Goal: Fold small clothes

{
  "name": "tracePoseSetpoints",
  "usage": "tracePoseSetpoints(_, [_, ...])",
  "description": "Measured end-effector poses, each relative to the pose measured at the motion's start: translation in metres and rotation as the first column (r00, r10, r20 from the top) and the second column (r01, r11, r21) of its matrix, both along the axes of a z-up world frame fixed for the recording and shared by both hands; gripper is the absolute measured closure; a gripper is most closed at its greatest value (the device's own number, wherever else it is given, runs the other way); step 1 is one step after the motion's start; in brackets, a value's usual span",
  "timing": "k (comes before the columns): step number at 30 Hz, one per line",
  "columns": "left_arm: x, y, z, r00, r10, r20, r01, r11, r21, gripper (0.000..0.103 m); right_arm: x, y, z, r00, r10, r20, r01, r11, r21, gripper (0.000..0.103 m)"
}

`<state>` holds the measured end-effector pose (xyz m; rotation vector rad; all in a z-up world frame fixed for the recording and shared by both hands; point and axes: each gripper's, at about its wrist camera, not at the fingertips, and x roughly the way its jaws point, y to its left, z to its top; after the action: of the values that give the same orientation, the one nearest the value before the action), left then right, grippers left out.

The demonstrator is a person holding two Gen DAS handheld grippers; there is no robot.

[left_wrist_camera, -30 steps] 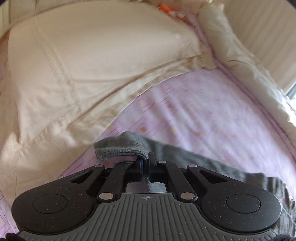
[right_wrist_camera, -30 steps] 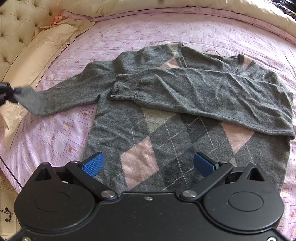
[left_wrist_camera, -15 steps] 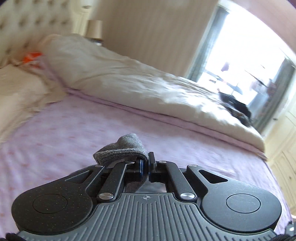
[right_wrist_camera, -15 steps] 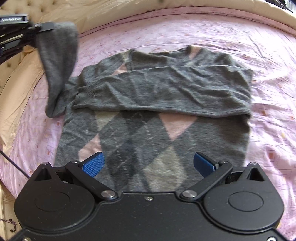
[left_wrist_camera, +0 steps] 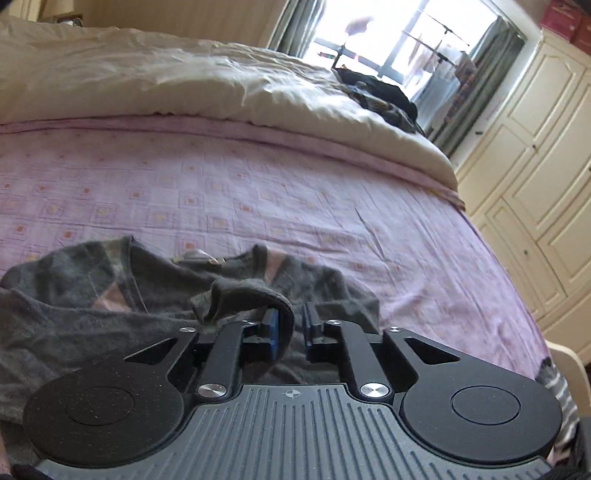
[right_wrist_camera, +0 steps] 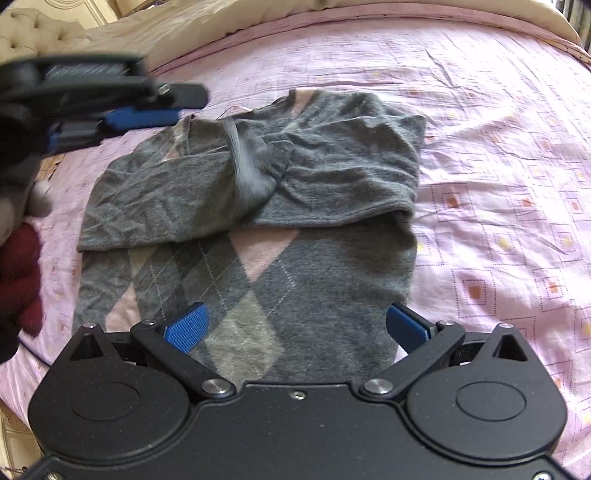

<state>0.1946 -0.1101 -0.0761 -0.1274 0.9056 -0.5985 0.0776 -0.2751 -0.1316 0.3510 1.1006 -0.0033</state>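
A grey argyle sweater (right_wrist_camera: 255, 266) lies flat on the pink bedspread (right_wrist_camera: 498, 184), both sleeves folded across its chest. The second sleeve's cuff (right_wrist_camera: 251, 166) is blurred, dropping onto the chest. My left gripper (left_wrist_camera: 290, 325) hovers over the sweater's collar area, jaws slightly apart, with the cuff (left_wrist_camera: 243, 295) draped loosely over the left finger. It also shows in the right wrist view (right_wrist_camera: 155, 110) at upper left, above the sweater. My right gripper (right_wrist_camera: 295, 325) is open and empty over the sweater's hem.
A cream duvet (left_wrist_camera: 184, 81) is bunched along the far side of the bed, with dark clothes (left_wrist_camera: 384, 96) on it. Cream wardrobe doors (left_wrist_camera: 535, 147) stand at right. A tufted headboard (right_wrist_camera: 33, 29) and pillows are at upper left.
My left gripper carried the sleeve from the bed's left side up and across onto the sweater's chest, then opened a little, letting the cuff go. My right gripper stayed open over the hem.
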Motion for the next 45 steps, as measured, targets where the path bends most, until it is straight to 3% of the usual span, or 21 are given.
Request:
tracePoseSetpoints(7, [-0.019,0.024,-0.001,0.997,-0.064,0.049,0.061,0.996,0.067,0.057,0.032,0.001,0.002,0.999,-0.01,0.031,0.011,1.0,-0.018,0.0])
tracePoseSetpoints(14, [-0.012,0.087,-0.026,0.997,0.071,-0.021,-0.067,0.985,0.16,0.057,0.091,0.035,0.003,0.992,0.1,0.074,-0.092,0.99,-0.108,0.0])
tracePoseSetpoints(20, [0.01,0.13,-0.064,0.969,0.21,-0.132,-0.172,0.952,0.252,0.057,0.133,0.066,-0.016,0.981,0.193,0.033,-0.184,0.966,-0.181,0.003])
tracePoseSetpoints(23, [0.016,0.144,-0.084,0.951,0.23,-0.205,-0.172,0.949,0.264,0.057,0.141,0.059,-0.025,0.987,0.159,-0.006,-0.155,0.957,-0.247,0.014])
tracePoseSetpoints(26, [0.013,0.15,-0.085,0.953,0.225,-0.203,-0.177,0.957,0.232,0.055,0.136,0.032,-0.025,0.999,0.039,-0.027,-0.044,0.961,-0.274,0.018])
tracePoseSetpoints(31, [0.009,0.15,-0.086,0.955,0.217,-0.202,-0.175,0.963,0.207,0.043,0.113,-0.013,-0.016,0.994,-0.112,-0.015,0.106,0.97,-0.216,0.026])
tracePoseSetpoints(36, [0.008,0.146,-0.087,0.963,0.19,-0.193,-0.149,0.967,0.208,0.035,0.103,-0.024,-0.015,0.998,-0.06,0.023,0.062,0.992,-0.106,0.029])
tracePoseSetpoints(39, [0.006,0.145,-0.087,0.966,0.178,-0.185,-0.137,0.967,0.213,0.035,0.106,-0.023,-0.023,0.998,-0.066,0.01,0.066,0.993,-0.099,0.03])
tracePoseSetpoints(43, [0.008,0.145,-0.087,0.965,0.177,-0.193,-0.134,0.967,0.216,0.035,0.107,-0.031,-0.031,0.995,-0.099,0.017,0.099,0.995,0.0,0.048])
tracePoseSetpoints(45, [0.009,0.144,-0.087,0.964,0.18,-0.197,-0.136,0.967,0.217,0.035,0.11,-0.034,-0.035,0.994,-0.106,0.007,0.106,0.994,0.025,0.051])
